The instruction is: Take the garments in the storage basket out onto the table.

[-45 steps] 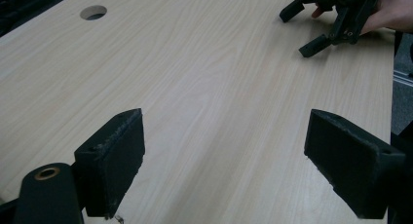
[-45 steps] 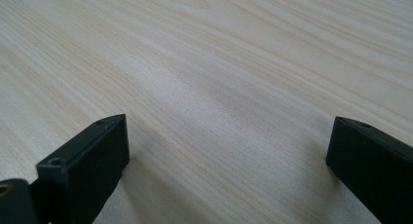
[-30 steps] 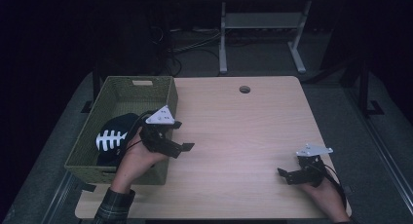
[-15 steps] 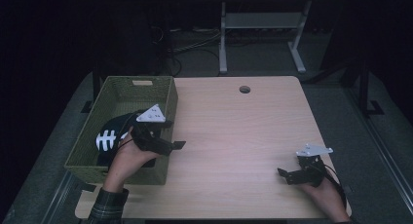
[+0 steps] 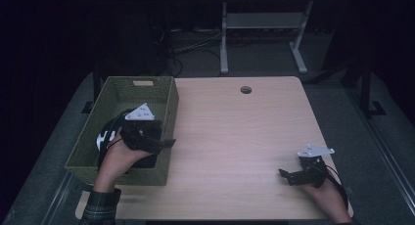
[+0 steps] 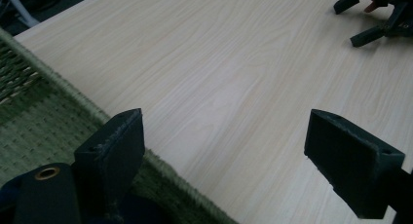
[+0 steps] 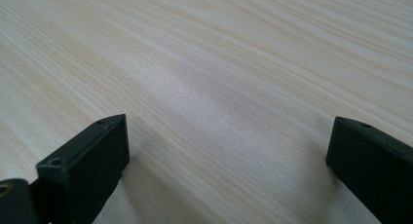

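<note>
My left gripper hangs over the right wall of the green basket, jaws spread wide and pinching nothing: in the left gripper view one jaw sits over the woven rim, the other out over the bare table. Down in the basket lies the thing I'm after, a dark bundle with white stripes, tucked at the near end under my left hand; I can't tell what it is, maybe a shoe or a cap, the light is too poor. As I judge it, the job is barely begun: the bundle is not gripped and nothing has been set out on the table. What's left is the whole of it, dipping the jaws in, closing on the bundle, lifting it clear of the wall. My right gripper rests low at the near right corner of the table, well apart from the basket, jaws also splayed wide and empty; the right gripper view has plain wood grain between them. It looks to be waiting its turn, and the table between the two grippers lies free to take whatever comes out.
</note>
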The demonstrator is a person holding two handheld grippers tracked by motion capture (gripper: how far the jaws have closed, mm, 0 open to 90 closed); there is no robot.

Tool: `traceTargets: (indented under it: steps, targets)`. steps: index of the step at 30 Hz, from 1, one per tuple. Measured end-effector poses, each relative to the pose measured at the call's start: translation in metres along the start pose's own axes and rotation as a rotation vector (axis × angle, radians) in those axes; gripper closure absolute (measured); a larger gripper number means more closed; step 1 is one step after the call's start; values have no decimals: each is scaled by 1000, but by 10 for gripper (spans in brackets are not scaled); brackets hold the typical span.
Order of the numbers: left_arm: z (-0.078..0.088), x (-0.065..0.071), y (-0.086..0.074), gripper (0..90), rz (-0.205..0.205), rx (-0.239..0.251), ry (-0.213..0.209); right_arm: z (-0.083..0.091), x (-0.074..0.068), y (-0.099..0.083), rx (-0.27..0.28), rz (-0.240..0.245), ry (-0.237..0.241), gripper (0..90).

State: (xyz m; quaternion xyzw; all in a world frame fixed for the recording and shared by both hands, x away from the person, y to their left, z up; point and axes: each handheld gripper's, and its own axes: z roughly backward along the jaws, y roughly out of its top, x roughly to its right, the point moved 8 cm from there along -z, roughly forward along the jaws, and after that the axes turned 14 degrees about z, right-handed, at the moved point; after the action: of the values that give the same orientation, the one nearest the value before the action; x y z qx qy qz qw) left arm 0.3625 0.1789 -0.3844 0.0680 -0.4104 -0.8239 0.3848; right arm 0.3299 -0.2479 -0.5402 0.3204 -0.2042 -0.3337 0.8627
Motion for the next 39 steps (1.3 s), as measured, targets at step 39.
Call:
traceTargets:
  steps: [39]
  targets:
    - [61,-73,-30,142,128,33,173,0,0,0,0,1,-1,14]
